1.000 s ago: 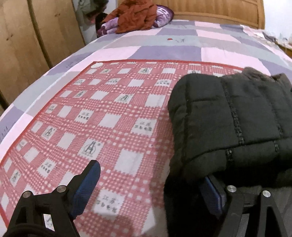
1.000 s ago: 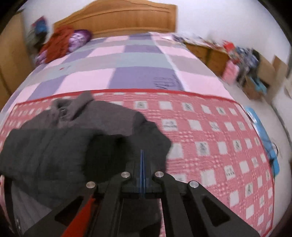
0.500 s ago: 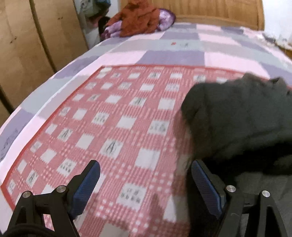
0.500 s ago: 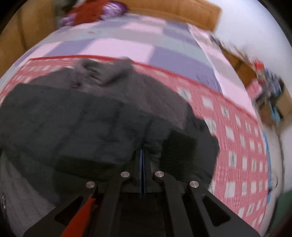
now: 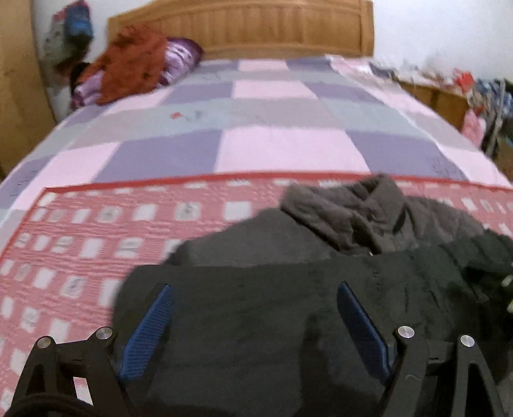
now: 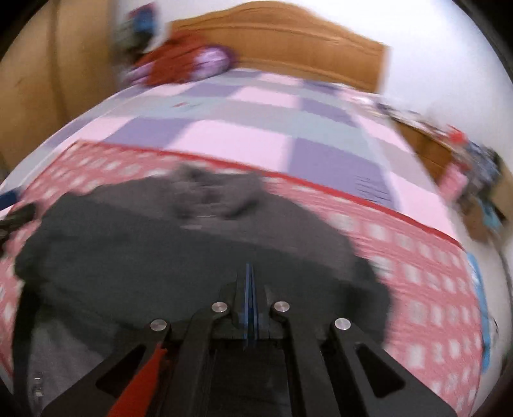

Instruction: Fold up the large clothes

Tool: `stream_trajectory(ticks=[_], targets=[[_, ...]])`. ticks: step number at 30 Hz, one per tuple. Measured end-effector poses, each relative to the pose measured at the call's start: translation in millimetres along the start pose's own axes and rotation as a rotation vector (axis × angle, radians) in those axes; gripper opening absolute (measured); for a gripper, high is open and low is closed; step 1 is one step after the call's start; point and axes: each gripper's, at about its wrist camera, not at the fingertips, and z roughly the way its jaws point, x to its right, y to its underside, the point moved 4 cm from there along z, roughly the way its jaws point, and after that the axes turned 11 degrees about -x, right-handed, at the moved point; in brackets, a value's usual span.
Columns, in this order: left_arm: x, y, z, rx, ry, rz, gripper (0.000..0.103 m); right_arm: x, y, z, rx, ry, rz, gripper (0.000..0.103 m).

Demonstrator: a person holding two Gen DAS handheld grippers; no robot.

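Lay near on the red-checked blanket (image 5: 96, 231) of the bed (image 5: 224, 141): dark padded jacket (image 5: 288, 304), collar toward the far headboard (image 5: 256, 29). Hovered spread wide above its near-left part: left tongs (image 5: 253, 324). Pressed together over the jacket's near edge, any cloth between them impossible to tell: right tongs (image 6: 249, 288).

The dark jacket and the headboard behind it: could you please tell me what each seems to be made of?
Dark jacket: soft, matte, padded-looking fabric, likely synthetic; its collar looks fleecy. Blur leaves the weave unclear. Headboard: orange-brown wood or wood veneer with grooved panels and a smooth, slightly glossy finish.
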Motion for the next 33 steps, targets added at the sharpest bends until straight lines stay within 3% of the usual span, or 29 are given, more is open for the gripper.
stream_trajectory(ticks=[2, 4, 6, 7, 9, 10, 14, 18, 20, 25, 28, 31, 33], targets=[[-2.7, 1.5, 27.6, -0.062, -0.051, 0.013, 0.087, -18.2, -5.7, 21.5, -0.046, -0.012, -0.025, 0.001], [-17.6, 13.8, 51.8, -0.133, -0.093, 0.013, 0.087, -17.6, -2.2, 44.9, -0.118, 0.043, -0.033, 0.001], [-33.8, 32.1, 73.6, -0.206, -0.063, 0.009, 0.093, 19.5, 16.9, 68.4, -0.2, 0.092, 0.04, 0.001], [-42.9, 40.5, 76.5, -0.205, -0.014, -0.009, 0.094, 48.0, 27.5, 74.0, -0.21, 0.064, 0.119, 0.0], [-47.4, 44.1, 71.3, -0.164, -0.017, 0.007, 0.097, 81.1, 40.3, 76.2, -0.202, -0.012, 0.198, 0.0], [-46.6, 45.0, 70.8, -0.159, -0.026, 0.017, 0.097, 88.0, 43.7, 76.5, -0.2, -0.023, 0.176, 0.0], [-51.1, 46.9, 71.4, -0.166, -0.003, -0.022, 0.098, 69.4, 39.6, 81.4, -0.206, 0.089, 0.013, 0.0], [-47.3, 42.1, 65.0, -0.168, -0.028, 0.01, 0.098, 78.4, 41.7, 82.3, -0.184, 0.042, 0.064, 0.0], [-39.3, 34.1, 45.5, -0.121, -0.049, 0.025, 0.094, 78.1, 41.2, 79.8, -0.181, 0.047, 0.04, 0.0], [-4.4, 17.9, 14.3, -0.022, 0.035, 0.071, 0.094, 62.2, 23.4, 43.6, -0.11, 0.059, 0.046, 0.003], [15.2, 10.5, 25.1, -0.047, 0.063, 0.084, 0.094, 34.1, 9.1, 36.4, -0.065, 0.022, -0.01, 0.003], [16.4, 19.5, 49.6, -0.12, 0.011, 0.107, 0.094, 9.6, 6.0, 51.5, -0.113, 0.011, -0.095, 0.003], [2.5, 33.4, 62.2, -0.174, -0.01, 0.094, 0.094, 19.5, 12.8, 64.6, -0.152, 0.047, -0.091, 0.003]])
